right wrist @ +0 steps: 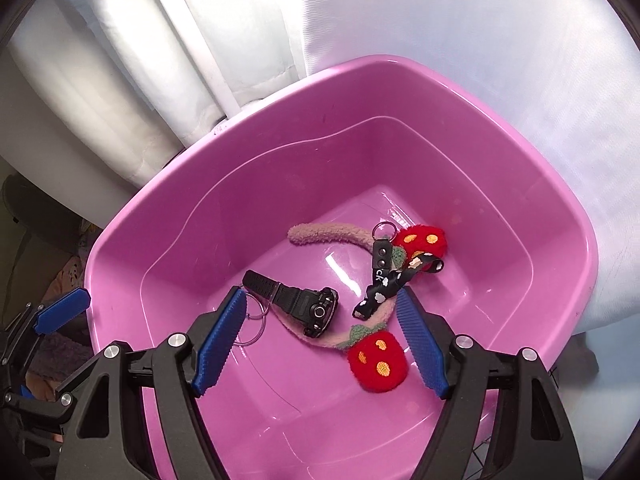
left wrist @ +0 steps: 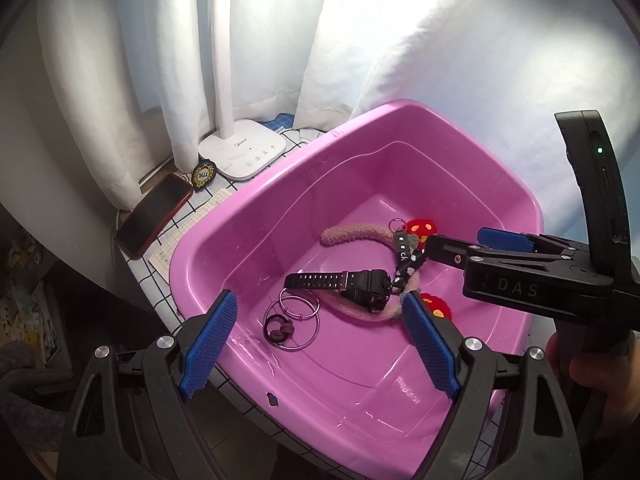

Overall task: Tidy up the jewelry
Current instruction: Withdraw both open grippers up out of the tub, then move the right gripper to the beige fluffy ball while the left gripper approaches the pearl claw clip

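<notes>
Both grippers hung over the pink tub [left wrist: 224, 216] with nothing in them. The left gripper [left wrist: 320, 344] had its blue pads spread wide and empty, and the right gripper [right wrist: 320, 340] was the same, jaws apart with only air between them.

All the jewelry sat on the tub floor in a loose heap toward the middle. The black watch [right wrist: 308, 308] lay on top of the fuzzy pink headband [right wrist: 320, 234], the one with the red mushroom pompoms [right wrist: 378, 362]. A black keychain strap [right wrist: 384, 280] with little white shapes was draped across the headband on the far right side. On the near left, a couple of thin wire hoops [left wrist: 298, 316] overlapped a small dark hair tie [left wrist: 276, 330].

Here's where it looked like it could get messy, just guessing from the layout:

- Grabbing the watch would probably drag the headband along, since it rested right on it.
- The strap crossed the headband too, so lifting either one could snag the other.
- Those hoops were thin and flat against slick plastic, so wide pads might slide off or pinch both at once, plus the hair tie.
- The tub walls were high and sloped, so a steep approach near the edge could bump the rim.
- The phone [left wrist: 154, 216] sat on the table just left of the tub, so a nudged tub could shove it.
</notes>
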`<state>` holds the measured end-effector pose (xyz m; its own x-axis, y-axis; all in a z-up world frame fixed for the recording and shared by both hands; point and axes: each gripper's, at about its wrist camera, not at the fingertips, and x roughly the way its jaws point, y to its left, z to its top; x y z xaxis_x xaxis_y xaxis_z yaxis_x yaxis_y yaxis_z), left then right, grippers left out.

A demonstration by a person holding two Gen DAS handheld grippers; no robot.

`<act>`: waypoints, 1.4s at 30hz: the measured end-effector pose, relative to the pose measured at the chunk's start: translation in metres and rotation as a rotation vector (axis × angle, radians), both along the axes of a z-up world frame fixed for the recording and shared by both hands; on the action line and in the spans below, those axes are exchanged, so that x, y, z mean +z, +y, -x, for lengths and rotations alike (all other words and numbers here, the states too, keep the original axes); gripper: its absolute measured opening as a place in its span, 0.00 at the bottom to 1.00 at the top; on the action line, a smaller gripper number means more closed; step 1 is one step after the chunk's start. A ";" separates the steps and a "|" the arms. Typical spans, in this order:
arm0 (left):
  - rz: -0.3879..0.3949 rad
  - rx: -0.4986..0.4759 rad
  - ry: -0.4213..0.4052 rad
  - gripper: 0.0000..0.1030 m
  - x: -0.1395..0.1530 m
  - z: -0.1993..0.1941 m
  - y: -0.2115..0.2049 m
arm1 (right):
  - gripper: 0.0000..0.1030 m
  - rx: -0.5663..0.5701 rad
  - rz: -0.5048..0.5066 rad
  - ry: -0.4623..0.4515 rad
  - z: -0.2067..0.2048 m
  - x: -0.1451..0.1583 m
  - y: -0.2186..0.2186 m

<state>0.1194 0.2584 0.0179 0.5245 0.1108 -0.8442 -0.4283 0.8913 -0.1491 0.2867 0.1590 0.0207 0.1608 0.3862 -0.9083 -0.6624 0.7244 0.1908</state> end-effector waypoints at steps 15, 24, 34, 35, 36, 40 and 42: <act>-0.047 -0.013 -0.082 0.80 0.034 0.042 -0.033 | 0.72 -0.008 -0.109 -0.093 0.042 0.052 -0.055; -0.092 -0.067 -0.143 0.87 0.052 0.063 -0.085 | 0.74 -0.084 -0.180 -0.141 0.072 0.078 -0.146; -0.084 -0.122 -0.160 0.92 0.048 0.088 -0.151 | 0.78 -0.232 -0.190 -0.202 0.136 0.069 -0.275; -0.082 -0.129 -0.158 0.93 0.045 0.091 -0.158 | 0.78 -0.250 -0.180 -0.207 0.143 0.064 -0.289; -0.077 -0.136 -0.156 0.94 0.043 0.094 -0.165 | 0.78 -0.270 -0.167 -0.214 0.150 0.059 -0.303; -0.055 -0.167 -0.144 0.94 0.029 0.102 -0.193 | 0.78 -0.354 -0.161 -0.218 0.177 0.039 -0.357; -0.050 -0.180 -0.132 0.94 0.020 0.105 -0.207 | 0.78 -0.390 -0.157 -0.207 0.188 0.027 -0.381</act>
<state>0.0143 0.0515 0.0377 0.6449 0.0450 -0.7630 -0.2412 0.9593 -0.1472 0.0988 -0.2216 0.0478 0.4933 0.3912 -0.7769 -0.3817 0.8999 0.2108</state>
